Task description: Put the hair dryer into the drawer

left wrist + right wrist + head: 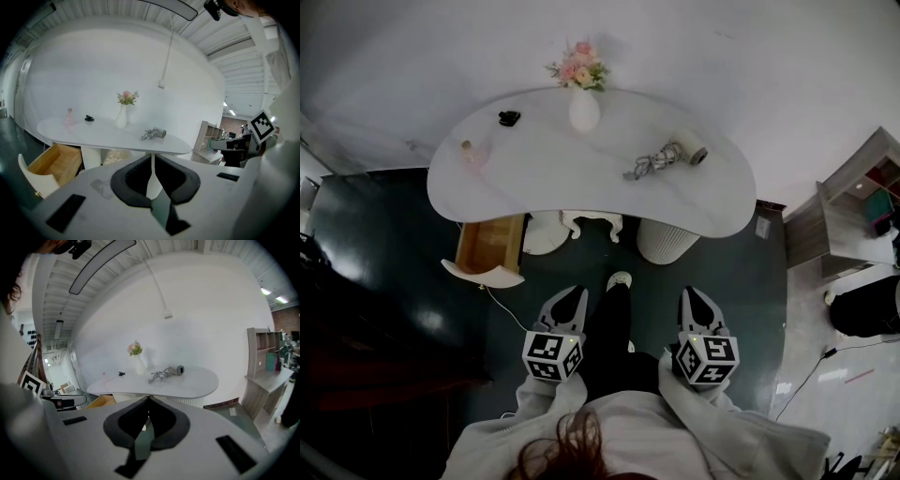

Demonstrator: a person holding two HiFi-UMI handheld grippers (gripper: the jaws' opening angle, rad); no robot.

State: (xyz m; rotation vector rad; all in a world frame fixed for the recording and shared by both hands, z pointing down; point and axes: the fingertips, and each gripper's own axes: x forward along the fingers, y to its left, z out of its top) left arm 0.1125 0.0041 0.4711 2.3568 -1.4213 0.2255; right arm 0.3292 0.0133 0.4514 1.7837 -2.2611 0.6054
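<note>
Left tool (567, 298) closed, empty; right tool (696, 298) likewise | hair dryer (691, 150) lies with bundled cord on the counter (562, 178), right end; well apart from my tools | drawer (490, 242) under left end pulled open; I judge it ready to receive.

White curved bench (572, 187); on it: vase of flowers (584, 109) at the back; hair dryer (692, 150) with bundled cord (645, 164) at right; small black item (509, 118) and pink bottle (474, 150) at left.
</note>
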